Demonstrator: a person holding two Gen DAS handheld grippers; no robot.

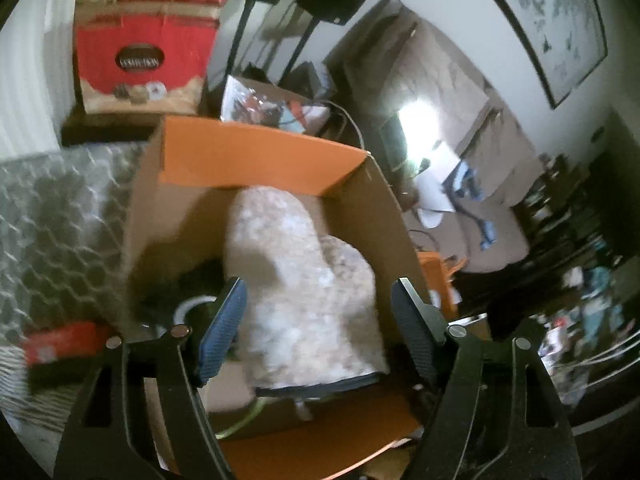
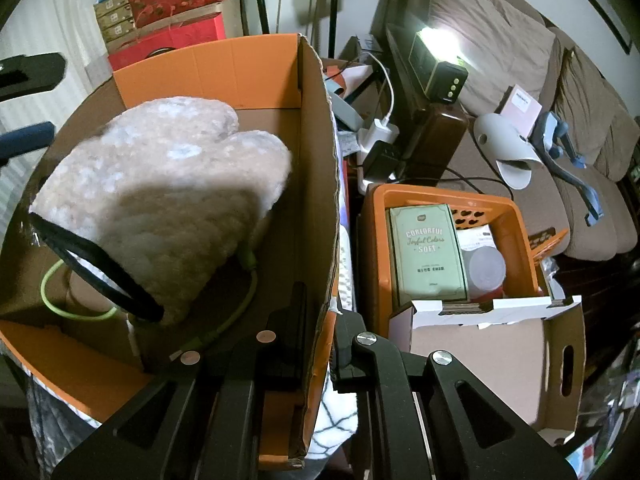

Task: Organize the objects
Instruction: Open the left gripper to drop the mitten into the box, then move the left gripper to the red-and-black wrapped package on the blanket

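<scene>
Right gripper (image 2: 318, 340) clamps the near right wall of the cardboard box (image 2: 316, 184), one finger inside, one outside. Left gripper (image 1: 320, 320) hangs wide apart above the box, holding nothing. Inside lies a fluffy mitt (image 2: 160, 200) over a green cable (image 2: 236, 304); beyond, an orange basket (image 2: 520, 220) sits beside the box.

Fleecy cream mitt (image 2: 160, 200): nubbly cloth, black cuff binding. Box (image 2: 316, 184): matt brown cardboard, orange-faced flaps. Cable (image 2: 240, 300): smooth green plastic. Left gripper (image 1: 316, 320) pads: ribbed blue rubber. Crate (image 2: 520, 232): orange plastic.
</scene>
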